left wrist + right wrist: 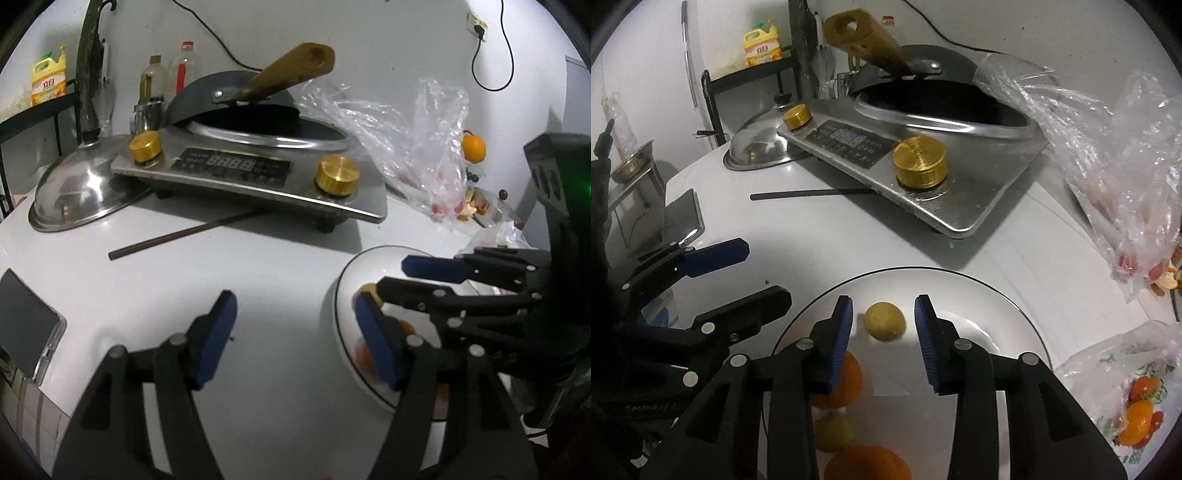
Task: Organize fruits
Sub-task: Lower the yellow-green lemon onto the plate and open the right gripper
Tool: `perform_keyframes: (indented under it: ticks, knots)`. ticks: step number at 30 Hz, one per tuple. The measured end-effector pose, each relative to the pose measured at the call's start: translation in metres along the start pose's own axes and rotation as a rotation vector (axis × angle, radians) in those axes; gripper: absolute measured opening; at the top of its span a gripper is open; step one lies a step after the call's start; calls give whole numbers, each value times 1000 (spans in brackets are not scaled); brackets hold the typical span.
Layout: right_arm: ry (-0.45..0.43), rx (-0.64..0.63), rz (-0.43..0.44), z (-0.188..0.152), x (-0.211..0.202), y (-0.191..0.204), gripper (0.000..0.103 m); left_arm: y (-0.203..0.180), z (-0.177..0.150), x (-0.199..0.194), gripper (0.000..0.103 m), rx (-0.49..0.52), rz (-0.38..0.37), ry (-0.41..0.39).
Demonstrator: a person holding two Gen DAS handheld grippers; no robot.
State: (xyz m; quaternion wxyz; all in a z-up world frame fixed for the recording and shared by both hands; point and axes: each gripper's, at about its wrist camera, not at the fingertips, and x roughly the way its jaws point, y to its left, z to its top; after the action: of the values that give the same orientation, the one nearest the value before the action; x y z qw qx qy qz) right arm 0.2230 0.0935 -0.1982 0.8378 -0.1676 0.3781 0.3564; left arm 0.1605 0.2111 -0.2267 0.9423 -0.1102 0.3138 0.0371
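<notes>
white counter point(258, 266), induction cooker point(251, 173)

Both wrist views look steeply down, close over the counter; both share the plate point(1027, 317) and cooker point(258, 184).

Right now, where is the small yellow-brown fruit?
In the right wrist view, the small yellow-brown fruit lies on the white plate, between the right gripper's open fingers, untouched.

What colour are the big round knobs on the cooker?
Shiny gold. The knobs show best in the right wrist view.
</notes>
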Motion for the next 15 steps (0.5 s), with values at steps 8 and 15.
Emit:
perform_keyframes:
  ticks: [8,15]
  knots:
    - [-43,19,-25,-9,-29,-9,37,-17,-1,-12,68,12,10,-6]
    - [-77,46,-51,-22,-55,-23,37,-42,-1,-21,68,43,7,-15]
